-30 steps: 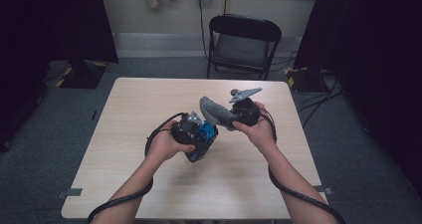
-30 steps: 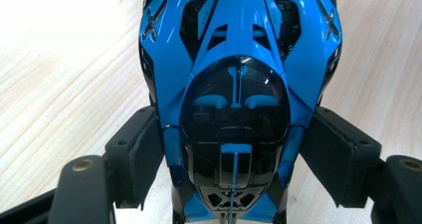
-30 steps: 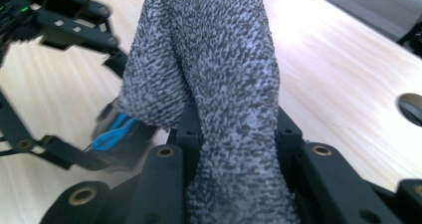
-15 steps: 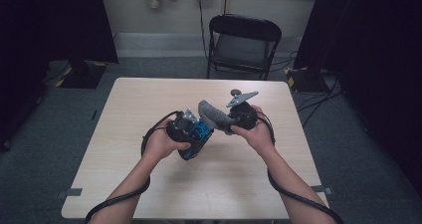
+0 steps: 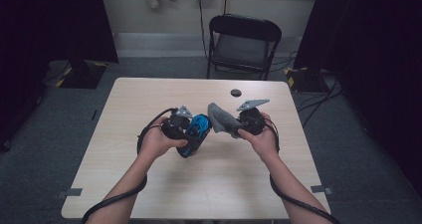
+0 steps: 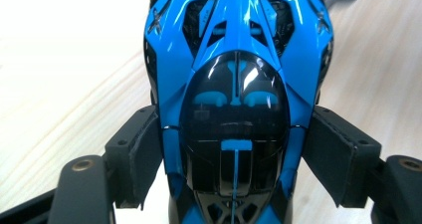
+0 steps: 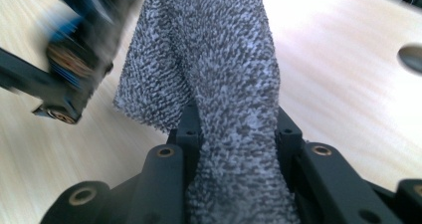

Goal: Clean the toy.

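A blue and black toy car (image 5: 195,132) (image 6: 236,94) is clamped between the black pads (image 6: 137,159) of my left gripper (image 5: 186,134), held above the middle of the wooden table (image 5: 149,184). Its dark windscreen faces the left gripper view. My right gripper (image 5: 230,125) is shut on a folded grey cloth (image 5: 219,117) (image 7: 224,84), which sticks up and leftward toward the car. In the right gripper view the cloth rises between the jaws and the car with the left gripper (image 7: 74,45) shows blurred at upper left. Cloth and car are close together; whether they touch I cannot tell.
A small dark round thing (image 5: 235,92) (image 7: 412,57) lies on the table behind the grippers. A black folding chair (image 5: 242,45) stands beyond the far edge. Cables trail from both grippers off the near edge. Dark curtains flank the room.
Both hands shifted slightly; the right gripper with the cloth dropped a little toward the table. The car stays gripped on the left.
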`<action>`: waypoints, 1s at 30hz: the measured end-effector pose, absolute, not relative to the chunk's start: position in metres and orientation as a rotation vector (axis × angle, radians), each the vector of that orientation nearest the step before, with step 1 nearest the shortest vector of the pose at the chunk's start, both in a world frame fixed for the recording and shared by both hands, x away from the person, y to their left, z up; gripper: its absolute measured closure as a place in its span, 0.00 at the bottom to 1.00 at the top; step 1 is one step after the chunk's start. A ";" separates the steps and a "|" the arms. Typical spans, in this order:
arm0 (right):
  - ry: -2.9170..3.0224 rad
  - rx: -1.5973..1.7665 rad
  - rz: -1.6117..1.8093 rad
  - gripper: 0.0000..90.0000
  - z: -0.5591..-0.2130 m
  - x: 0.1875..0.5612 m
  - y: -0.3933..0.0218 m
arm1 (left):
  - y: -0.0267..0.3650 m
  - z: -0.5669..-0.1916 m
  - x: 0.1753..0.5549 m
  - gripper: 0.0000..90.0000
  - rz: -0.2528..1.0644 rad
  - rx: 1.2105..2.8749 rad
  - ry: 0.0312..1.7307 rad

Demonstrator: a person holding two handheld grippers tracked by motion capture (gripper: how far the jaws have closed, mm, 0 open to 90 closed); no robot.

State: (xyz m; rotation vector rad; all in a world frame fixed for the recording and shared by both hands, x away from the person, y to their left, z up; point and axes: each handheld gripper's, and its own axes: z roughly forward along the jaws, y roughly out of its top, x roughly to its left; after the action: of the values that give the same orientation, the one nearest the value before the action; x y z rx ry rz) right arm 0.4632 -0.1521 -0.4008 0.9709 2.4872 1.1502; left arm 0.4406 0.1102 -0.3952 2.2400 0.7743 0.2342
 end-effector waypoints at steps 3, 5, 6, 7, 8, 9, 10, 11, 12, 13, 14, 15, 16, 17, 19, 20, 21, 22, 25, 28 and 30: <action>2.555 0.900 1.128 0.74 -0.412 0.458 -0.141 | 0.105 -0.391 0.445 0.30 0.223 2.200 0.775; 2.591 0.834 1.114 0.74 -0.414 0.449 -0.128 | 0.101 -0.391 0.447 0.30 0.233 2.212 0.777; 2.609 0.807 1.100 0.74 -0.416 0.446 -0.122 | 0.100 -0.392 0.449 0.30 0.238 2.213 0.779; 2.624 0.789 1.078 0.74 -0.417 0.444 -0.118 | 0.100 -0.392 0.450 0.30 0.244 2.219 0.778; 2.636 0.776 1.060 0.74 -0.419 0.443 -0.115 | 0.099 -0.393 0.451 0.30 0.247 2.214 0.782; 2.648 0.761 1.051 0.74 -0.422 0.442 -0.113 | 0.100 -0.393 0.451 0.30 0.238 2.213 0.778; 2.659 0.755 1.044 0.74 -0.425 0.441 -0.112 | 0.099 -0.394 0.452 0.30 0.233 2.205 0.781; 2.666 0.756 1.047 0.74 -0.428 0.440 -0.111 | 0.100 -0.394 0.452 0.30 0.232 2.201 0.781; 2.677 0.752 1.049 0.74 -0.432 0.439 -0.111 | 0.100 -0.394 0.453 0.30 0.232 2.206 0.781; 2.691 0.744 1.038 0.74 -0.436 0.437 -0.109 | 0.100 -0.394 0.454 0.30 0.229 2.208 0.781; 2.714 0.738 1.021 0.74 -0.440 0.435 -0.108 | 0.101 -0.394 0.454 0.30 0.232 2.207 0.783; 2.731 0.723 1.001 0.74 -0.443 0.434 -0.107 | 0.102 -0.394 0.455 0.30 0.230 2.204 0.787; 2.733 0.720 0.974 0.74 -0.446 0.433 -0.107 | 0.103 -0.394 0.454 0.30 0.220 2.203 0.791; 2.722 0.737 0.957 0.74 -0.446 0.434 -0.108 | 0.104 -0.394 0.454 0.30 0.220 2.205 0.793; 2.679 0.819 1.013 0.74 -0.442 0.440 -0.118 | 0.105 -0.394 0.451 0.30 0.224 2.218 0.785; 2.643 0.843 1.045 0.74 -0.437 0.442 -0.123 | 0.104 -0.395 0.450 0.30 0.226 2.221 0.780; 2.608 0.860 1.074 0.74 -0.431 0.445 -0.128 | 0.104 -0.396 0.450 0.30 0.221 2.219 0.783; 2.568 0.885 1.108 0.74 -0.424 0.446 -0.133 | 0.104 -0.397 0.449 0.30 0.213 2.220 0.788; 2.515 0.882 1.161 0.74 -0.405 0.446 -0.138 | 0.101 -0.402 0.449 0.30 0.216 2.226 0.798; 2.526 0.844 1.176 0.74 -0.399 0.441 -0.134 | 0.100 -0.401 0.451 0.30 0.217 2.226 0.811; 2.556 0.820 1.152 0.74 -0.404 0.437 -0.128 | 0.100 -0.400 0.452 0.30 0.222 2.219 0.811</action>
State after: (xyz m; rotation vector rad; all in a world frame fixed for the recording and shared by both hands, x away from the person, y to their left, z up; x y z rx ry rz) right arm 0.4369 -0.1280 -0.4038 0.8204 2.5565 1.1524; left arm 0.4525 0.1000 -0.3998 2.2194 0.8109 0.2215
